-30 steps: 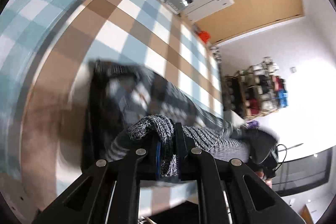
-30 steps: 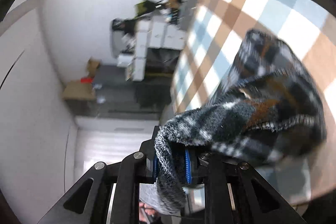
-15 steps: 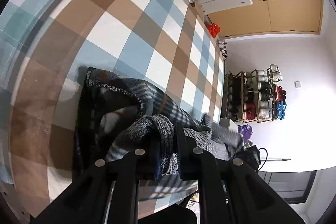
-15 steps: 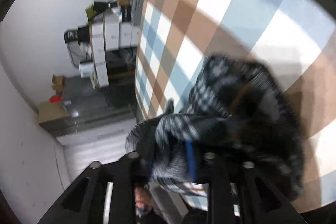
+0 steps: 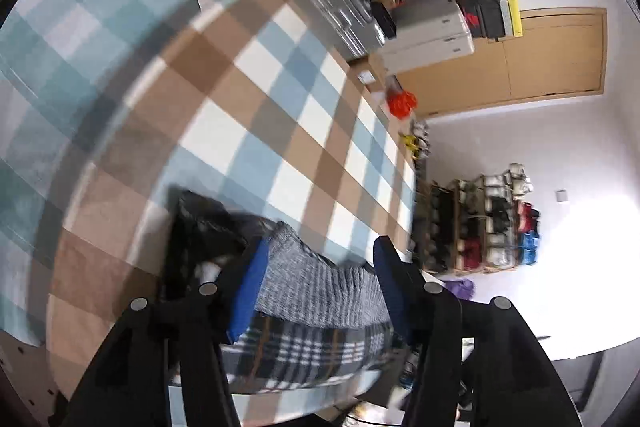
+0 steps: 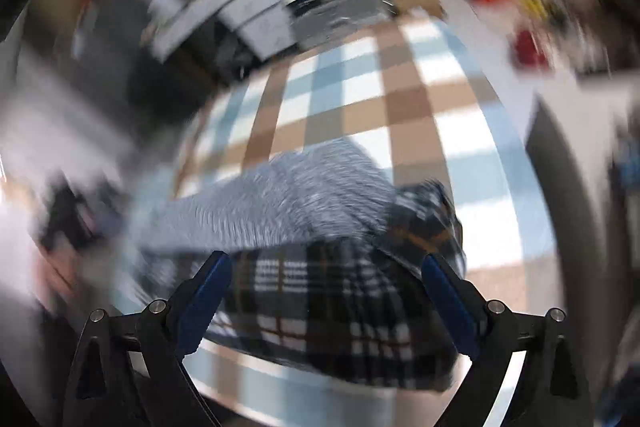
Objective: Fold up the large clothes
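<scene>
Both jaws now spread wide, left gripper (image 5: 320,259) and right gripper (image 6: 324,267) gripping nothing; plaid garment (image 6: 340,307) released, lying near on checked cloth (image 5: 256,115); fold apparently laid.

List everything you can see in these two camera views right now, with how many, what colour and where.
Plaid garment: one, dark navy, white and brown check with a grey knit part, lying on the checked cloth near both grippers.
Checked cloth: one, brown, white and light blue, covering the work surface.
Teal checked fabric: one, at the left edge of the left wrist view.
Wooden door: one, tan, far wall.
White drawer units: several, beyond the cloth.
Red-orange object: one, by the door.
Shoe rack: one, wooden, against the white wall.
Left gripper: black with blue pads, open.
Right gripper: black with blue pads, open.
</scene>
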{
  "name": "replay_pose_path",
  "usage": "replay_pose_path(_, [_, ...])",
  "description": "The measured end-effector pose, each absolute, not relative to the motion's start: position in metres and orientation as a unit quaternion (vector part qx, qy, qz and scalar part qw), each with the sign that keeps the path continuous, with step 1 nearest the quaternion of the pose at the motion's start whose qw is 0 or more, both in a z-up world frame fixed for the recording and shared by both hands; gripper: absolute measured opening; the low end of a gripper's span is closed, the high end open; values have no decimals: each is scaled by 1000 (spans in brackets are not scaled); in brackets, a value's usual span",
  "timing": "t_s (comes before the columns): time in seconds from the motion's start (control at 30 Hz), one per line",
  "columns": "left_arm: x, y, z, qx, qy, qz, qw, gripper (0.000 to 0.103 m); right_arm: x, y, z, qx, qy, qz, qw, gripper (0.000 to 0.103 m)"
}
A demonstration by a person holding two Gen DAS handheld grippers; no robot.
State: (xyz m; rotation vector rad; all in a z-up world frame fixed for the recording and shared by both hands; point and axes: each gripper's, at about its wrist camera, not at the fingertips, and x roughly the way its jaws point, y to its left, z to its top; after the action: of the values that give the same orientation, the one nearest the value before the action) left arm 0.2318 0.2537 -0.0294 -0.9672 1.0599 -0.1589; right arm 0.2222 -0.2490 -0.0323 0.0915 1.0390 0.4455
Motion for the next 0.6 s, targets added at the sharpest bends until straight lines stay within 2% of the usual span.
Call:
replay_pose_path(0.17, [217,208,-25,-332,525,-90,778,49,236,-201,-53,-111,472,180,856,96])
replay_pose_path(0.27, [207,166,-39,-267,548,-129,782,49,262,-205,-85,-149,501,116,845,96])
replay_pose_path(0.43, [217,141,-87,-204,584,-108,779,49,284,-238,-115,-52,543,121,829,95])
replay_pose_path(0.6, [241,177,-128,-307,584,-93,746,49,282,-263,-115,-5,533,119,838,98])
